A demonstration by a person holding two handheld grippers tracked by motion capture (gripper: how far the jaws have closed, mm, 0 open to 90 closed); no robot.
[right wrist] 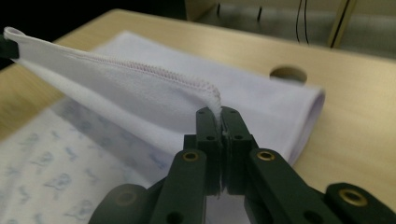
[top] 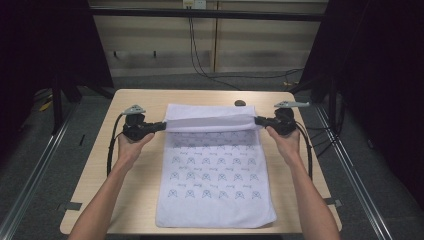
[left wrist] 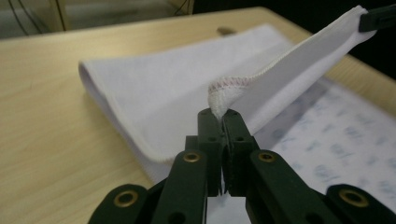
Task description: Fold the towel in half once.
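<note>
Towel [top: 215, 170] corners pinched in both jaws, far hem lifted off table [top: 95, 165].

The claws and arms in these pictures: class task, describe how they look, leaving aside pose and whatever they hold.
Both arms are bare, with no sleeves in sight. The left claw and right claw are black, each with a black cable trailing back and a grey three-cornered plate on top. Up close, each claw has two black jaws on linked bars with brass-coloured rivets.
</note>
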